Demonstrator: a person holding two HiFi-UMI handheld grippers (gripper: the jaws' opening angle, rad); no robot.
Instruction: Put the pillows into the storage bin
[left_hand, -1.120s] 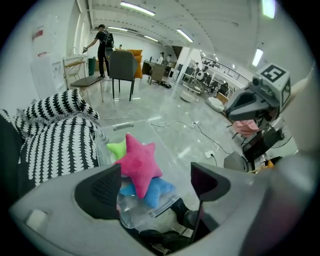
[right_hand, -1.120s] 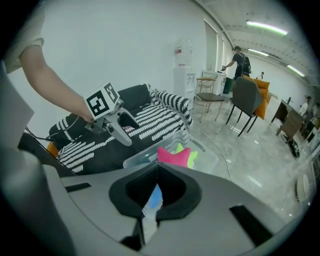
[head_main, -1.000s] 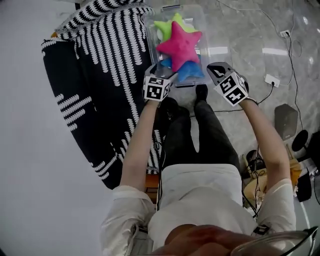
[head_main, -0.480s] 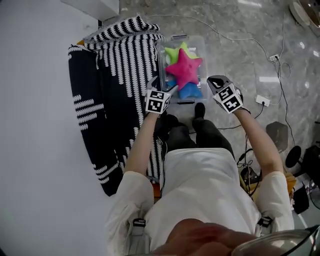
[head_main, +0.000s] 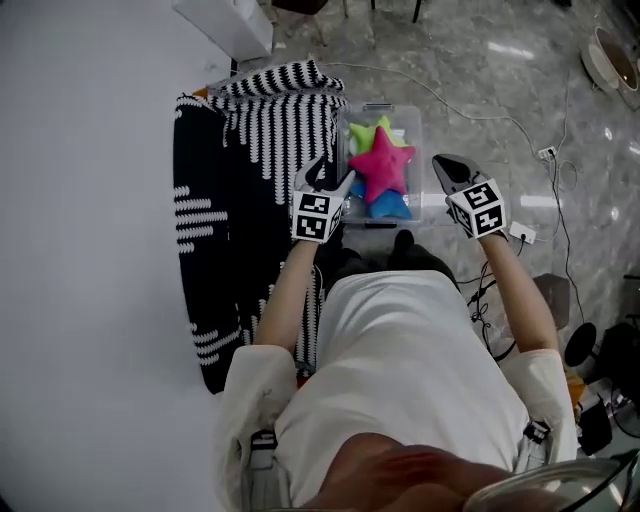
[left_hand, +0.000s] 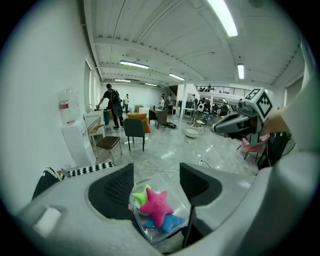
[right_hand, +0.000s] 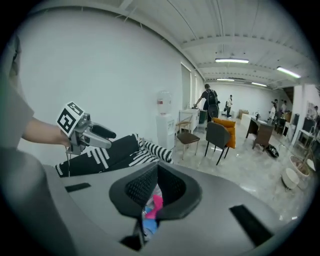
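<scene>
- Polished grey marble floor (head_main: 480, 70) underfoot, light strips glinting off it, a white cable (head_main: 470, 105) trailing across to a socket block (head_main: 522, 232).
- A white wall (head_main: 80, 250) runs down the left, and a black-and-white striped throw (head_main: 240, 200) lies along its foot.
- The clear bin (head_main: 413, 120) stands on the floor just beside the throw, right in front of the person's feet.
- All three star pillows are in it: pink (head_main: 382, 165) on top, green (head_main: 362, 135) at the far end, blue (head_main: 392, 207) at the near end, underneath.
- Both grippers hang high above the bin, one on either side.
- Left gripper (head_main: 332, 178): jaws apart and just been closing in, nothing between them. Only the bin shows far below through the gap.
- Right gripper (head_main: 447, 168): jaws drawn together at the tips, empty, with a thin slit that lets a bit of pink and blue peek through.
- The head view gives only floor, throw and bin from above. The gripper views open up the whole hall.
- From the left gripper view: long ceiling lights (left_hand: 225, 17), a water dispenser (left_hand: 75, 132) by the wall, a grey chair (left_hand: 134, 131), people (left_hand: 112, 102) standing at desks farther back.
- That view also catches the right gripper from the side, which the head view sees only from above.
- The right gripper view shows the throw draped over something low against the wall.
</scene>
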